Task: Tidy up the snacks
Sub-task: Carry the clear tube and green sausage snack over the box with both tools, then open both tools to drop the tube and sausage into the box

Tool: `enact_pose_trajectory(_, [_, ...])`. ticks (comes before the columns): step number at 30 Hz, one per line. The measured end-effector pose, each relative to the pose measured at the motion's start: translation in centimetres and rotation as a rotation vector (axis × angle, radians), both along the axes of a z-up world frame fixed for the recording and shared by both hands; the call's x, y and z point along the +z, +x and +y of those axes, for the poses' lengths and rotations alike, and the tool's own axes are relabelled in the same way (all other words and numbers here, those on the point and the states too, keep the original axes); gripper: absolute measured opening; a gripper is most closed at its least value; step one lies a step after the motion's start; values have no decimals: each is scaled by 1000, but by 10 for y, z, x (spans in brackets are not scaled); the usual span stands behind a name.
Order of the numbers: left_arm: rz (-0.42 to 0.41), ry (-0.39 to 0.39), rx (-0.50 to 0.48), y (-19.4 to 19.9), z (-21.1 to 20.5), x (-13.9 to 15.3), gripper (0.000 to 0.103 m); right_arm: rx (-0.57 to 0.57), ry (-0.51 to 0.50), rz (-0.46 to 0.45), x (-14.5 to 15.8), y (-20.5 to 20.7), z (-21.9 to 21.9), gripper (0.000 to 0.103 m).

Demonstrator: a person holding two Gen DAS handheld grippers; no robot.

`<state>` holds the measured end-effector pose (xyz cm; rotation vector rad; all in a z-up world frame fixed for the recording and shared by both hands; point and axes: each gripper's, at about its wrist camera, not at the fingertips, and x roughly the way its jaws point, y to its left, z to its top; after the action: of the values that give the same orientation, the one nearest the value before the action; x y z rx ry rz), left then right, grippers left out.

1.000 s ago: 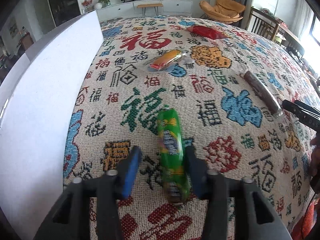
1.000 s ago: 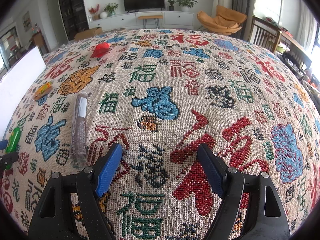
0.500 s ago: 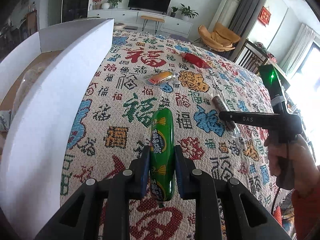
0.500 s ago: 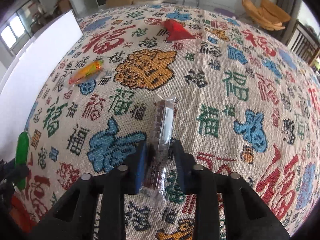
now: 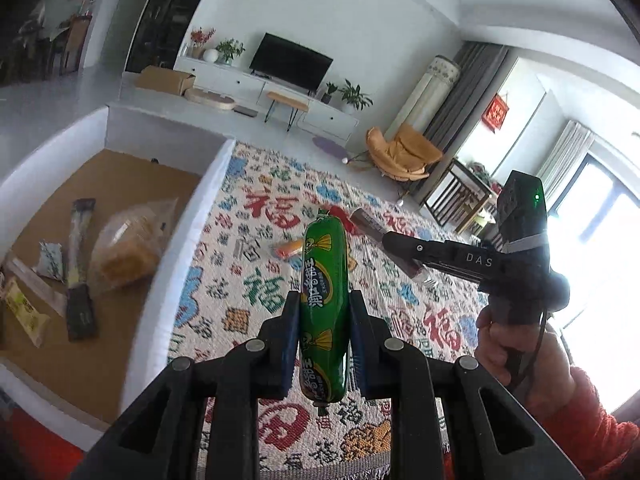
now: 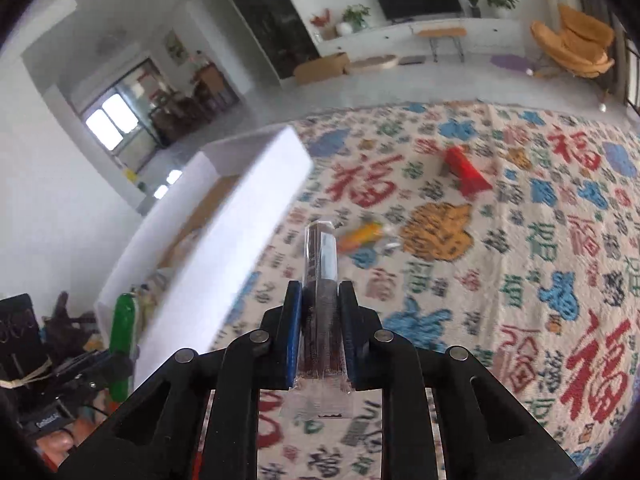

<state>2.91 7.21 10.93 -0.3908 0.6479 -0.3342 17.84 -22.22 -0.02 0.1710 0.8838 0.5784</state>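
Snacks are on the move: two of them have left the patterned woven cloth (image 5: 256, 304) that covers the tabletop since a second ago. The green plastic-wrapped sausage stick (image 5: 323, 300), which a second ago lay flat on the cloth between wide blue pads, now hangs lifted in the left gripper (image 5: 324, 344), whose pads press it on both sides about the middle of its length. The clear-wrapped dark brown bar (image 6: 322, 304), which lay untouched beside the right gripper (image 6: 320, 336) a second ago, is now pinched near its lower end between that gripper's narrow jaws and raised off the cloth, its far end pointing forward.

Both views have tipped up to show more of the room, and the white-walled box with a brown cardboard floor (image 5: 188, 264) has come into sight from above in the left wrist view. Several packets already lie in it: a long dark strip (image 5: 80, 268), a clear bag of something yellow (image 5: 128, 248) and a few small wrappers, too blurred to name with confidence.

So the pick-up is done for both, and I judge the carry toward the box to be under way. The sausage sits nearer its open top than the bar does. An orange packet in clear wrap (image 6: 362, 236) and a red packet (image 6: 464, 172) remain on the cloth, well apart from the box, so more trips look necessary.
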Motion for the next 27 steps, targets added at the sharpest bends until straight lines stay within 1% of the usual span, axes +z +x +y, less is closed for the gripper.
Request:
enact_pose_trajectory(3, [-35, 6, 71, -7, 41, 23, 22, 99, 89, -29, 27, -5, 49, 19])
enact_pose_trajectory(4, [-41, 17, 103, -8, 59, 28, 22, 140, 120, -38, 37, -7, 69, 19])
enact_pose_trajectory(6, [-35, 60, 175, -6, 88, 30, 22, 218, 151, -35, 48, -8, 107, 19])
enact_pose_trajectory(8, [-19, 93, 247, -3, 118, 24, 23, 278, 164, -24, 52, -8, 148, 19])
enact_pose_trajectory(10, [11, 110, 332, 3, 148, 10, 23, 313, 147, -41, 51, -8, 182, 19])
enact_pose_trajectory(11, [33, 125, 387, 5, 161, 0, 27, 323, 142, -49, 48, -8, 197, 20])
enact_pose_trajectory(12, [66, 140, 442, 8, 174, -11, 46, 334, 146, -49, 44, -8, 208, 23])
enact_pose_trajectory(13, [98, 152, 486, 10, 182, -21, 76, 340, 136, -50, 38, -8, 216, 33])
enact_pose_trajectory(14, [131, 166, 536, 9, 190, -33, 86, 337, 114, -51, 33, -7, 222, 45])
enact_pose_trajectory(15, [142, 174, 570, 8, 194, -40, 90, 328, 102, -50, 27, -7, 222, 69])
enact_pose_trajectory(16, [152, 184, 591, 7, 196, -46, 90, 318, 112, -58, 23, -9, 217, 71])
enact_pose_trajectory(17, [158, 193, 592, 7, 194, -51, 90, 309, 120, -73, 19, -12, 209, 71])
enact_pose_trajectory(18, [162, 202, 584, 6, 190, -54, 90, 297, 107, -87, 16, -13, 201, 71])
enact_pose_trajectory(21, [147, 212, 553, 10, 169, -53, 91, 226, 6, -128, -2, -8, 166, 71])
enact_pose_trajectory(24, [105, 180, 477, 9, 141, -39, 91, 103, -146, -162, -33, 5, 112, 71])
enact_pose_trajectory(27, [56, 157, 360, 14, 100, -23, 92, -42, -294, -164, -70, 13, 38, 71])
